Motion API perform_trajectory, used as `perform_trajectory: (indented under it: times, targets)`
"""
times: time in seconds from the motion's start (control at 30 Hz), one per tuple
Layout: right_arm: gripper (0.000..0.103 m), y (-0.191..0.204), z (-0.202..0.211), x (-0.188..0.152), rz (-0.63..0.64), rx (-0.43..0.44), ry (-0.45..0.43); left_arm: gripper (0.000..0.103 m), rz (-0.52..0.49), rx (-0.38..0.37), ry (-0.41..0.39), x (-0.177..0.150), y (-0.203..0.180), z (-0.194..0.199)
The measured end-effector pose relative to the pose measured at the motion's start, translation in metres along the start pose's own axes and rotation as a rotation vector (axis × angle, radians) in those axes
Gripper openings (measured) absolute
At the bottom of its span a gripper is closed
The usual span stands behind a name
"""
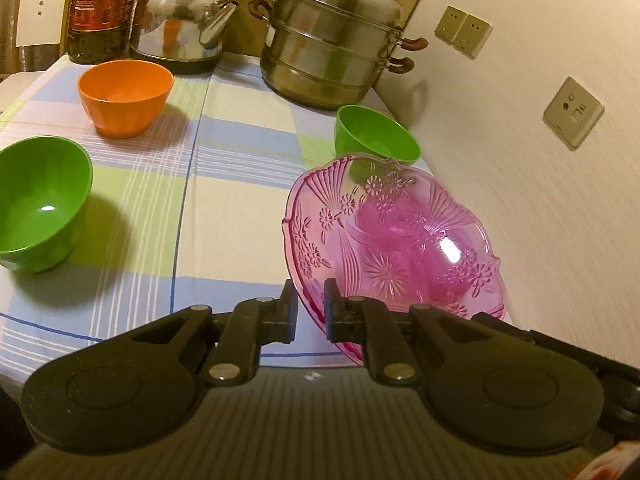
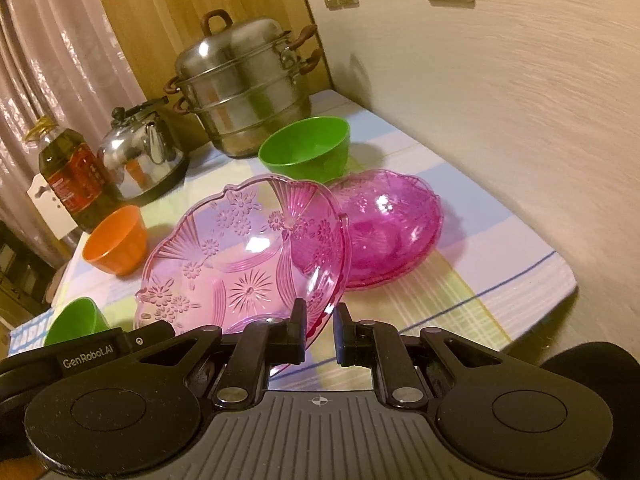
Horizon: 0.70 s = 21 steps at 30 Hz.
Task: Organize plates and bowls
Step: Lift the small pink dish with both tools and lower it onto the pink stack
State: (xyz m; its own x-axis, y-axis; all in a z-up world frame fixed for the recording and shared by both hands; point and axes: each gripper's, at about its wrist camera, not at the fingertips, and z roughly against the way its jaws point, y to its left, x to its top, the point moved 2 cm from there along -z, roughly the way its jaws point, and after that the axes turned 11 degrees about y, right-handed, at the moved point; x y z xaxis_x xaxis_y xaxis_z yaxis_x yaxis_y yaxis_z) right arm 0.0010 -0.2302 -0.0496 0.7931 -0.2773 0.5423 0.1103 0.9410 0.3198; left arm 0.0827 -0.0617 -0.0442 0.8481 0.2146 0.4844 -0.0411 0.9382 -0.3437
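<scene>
A clear pink patterned plate (image 1: pixel 396 236) (image 2: pixel 248 264) is held tilted above the table. My left gripper (image 1: pixel 311 309) is shut on its near rim. My right gripper (image 2: pixel 319 330) is shut on the same plate's rim from the other side; the left gripper's body (image 2: pixel 88 350) shows beside it. A stack of pink plates (image 2: pixel 394 224) rests on the cloth to the right, near the wall. Green bowls stand at the left (image 1: pixel 40 204) (image 2: pixel 76 322) and by the steamer (image 1: pixel 376 134) (image 2: pixel 306 148). An orange bowl (image 1: pixel 125 96) (image 2: pixel 116 240) stands at the far left.
A steel steamer pot (image 1: pixel 332 36) (image 2: pixel 244 84), a kettle (image 1: pixel 184 20) (image 2: pixel 140 152) and an oil bottle (image 1: pixel 102 8) (image 2: pixel 74 176) line the back of the checked tablecloth (image 1: pixel 232 208). The wall (image 1: pixel 540 200) with sockets runs close along the right.
</scene>
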Motion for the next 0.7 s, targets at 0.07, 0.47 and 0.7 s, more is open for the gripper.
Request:
perform_trajectory:
  times: [0.07,0.47,0.7]
  targets:
    - [0.013,-0.002,0.002,-0.001,-0.002,-0.004,-0.002,0.012,-0.006,-0.003,0.001,-0.001,-0.003,0.0]
    - [0.013,-0.017,0.009,-0.001,-0.036,-0.015,-0.008,0.012,-0.041,-0.016,0.015,-0.002,-0.016,-0.005]
    - [0.013,-0.023,0.009,0.001,-0.055,-0.02,-0.012,0.012,-0.055,-0.021,0.02,0.0,-0.022,-0.01]
